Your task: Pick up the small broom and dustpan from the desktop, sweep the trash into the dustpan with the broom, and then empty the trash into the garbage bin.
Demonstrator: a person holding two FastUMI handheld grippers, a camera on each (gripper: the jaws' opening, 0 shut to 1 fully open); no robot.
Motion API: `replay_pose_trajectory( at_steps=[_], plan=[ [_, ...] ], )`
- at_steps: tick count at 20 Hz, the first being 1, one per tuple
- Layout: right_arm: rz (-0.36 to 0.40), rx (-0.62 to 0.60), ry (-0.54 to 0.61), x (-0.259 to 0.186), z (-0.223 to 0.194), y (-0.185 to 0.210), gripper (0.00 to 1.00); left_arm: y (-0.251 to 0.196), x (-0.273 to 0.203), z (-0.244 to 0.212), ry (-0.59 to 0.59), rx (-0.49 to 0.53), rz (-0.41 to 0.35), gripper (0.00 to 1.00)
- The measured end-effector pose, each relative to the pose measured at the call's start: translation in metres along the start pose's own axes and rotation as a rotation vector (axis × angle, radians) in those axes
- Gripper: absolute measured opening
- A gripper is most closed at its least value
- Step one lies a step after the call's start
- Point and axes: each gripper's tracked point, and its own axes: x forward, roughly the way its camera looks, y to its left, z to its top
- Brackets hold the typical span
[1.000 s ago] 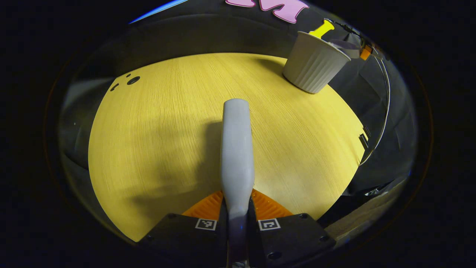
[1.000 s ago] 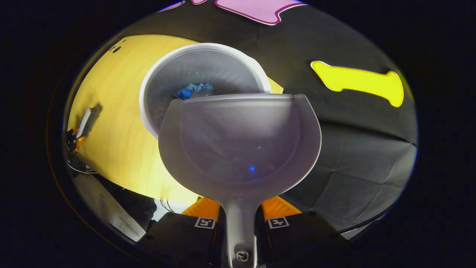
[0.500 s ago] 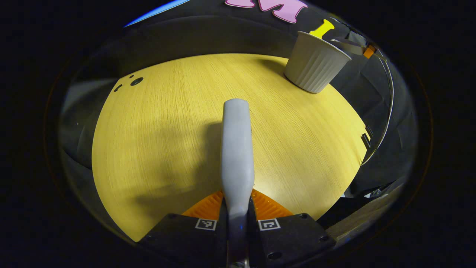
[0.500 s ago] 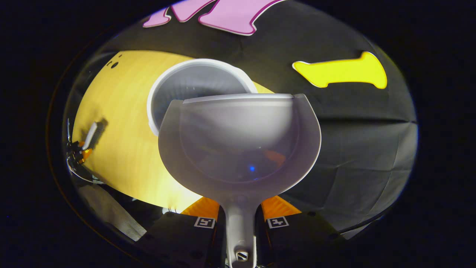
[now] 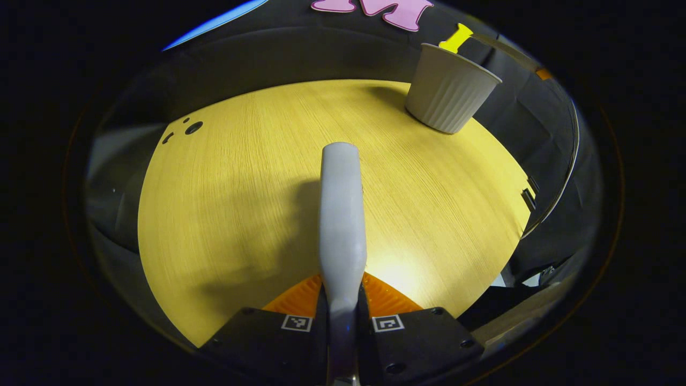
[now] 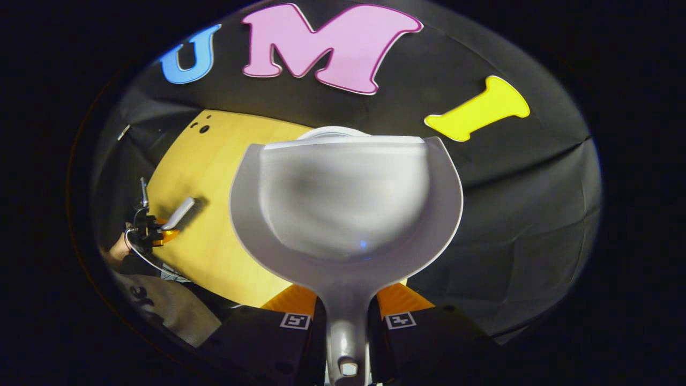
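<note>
The left gripper (image 5: 343, 292) is shut on the handle of the small pale grey broom (image 5: 341, 214), which points forward over the yellow wooden desktop (image 5: 230, 187). The white ribbed garbage bin (image 5: 450, 88) stands at the desktop's far right. In the right gripper view, the right gripper (image 6: 345, 300) is shut on the handle of the grey dustpan (image 6: 345, 203), held up level; its inside looks bare. Just a sliver of the bin's rim (image 6: 332, 130) peeks over the pan's front edge. Far left in that view is the left gripper (image 6: 155, 231) with the broom (image 6: 179, 213).
Small dark holes (image 5: 193, 127) mark the desktop's far left corner. The desktop's right edge (image 5: 528, 198) drops off to dark cloth. A person's hand (image 6: 115, 249) and pale clothing (image 6: 161, 311) sit at the near left of the desk.
The right gripper has tipped the dustpan up and back from the bin, so the bin's inside with its blue trash is now hidden behind the pan. The broom has barely moved.
</note>
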Motion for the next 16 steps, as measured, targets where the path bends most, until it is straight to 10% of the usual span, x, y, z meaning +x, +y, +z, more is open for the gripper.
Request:
replay_pose_trajectory(
  at_steps=[16],
  plan=[
    [0.248, -0.051, 0.092, 0.127, -0.138, 0.213, 0.36, 0.009, 0.002, 0.011, 0.012, -0.027, 0.066, 0.27]
  ],
)
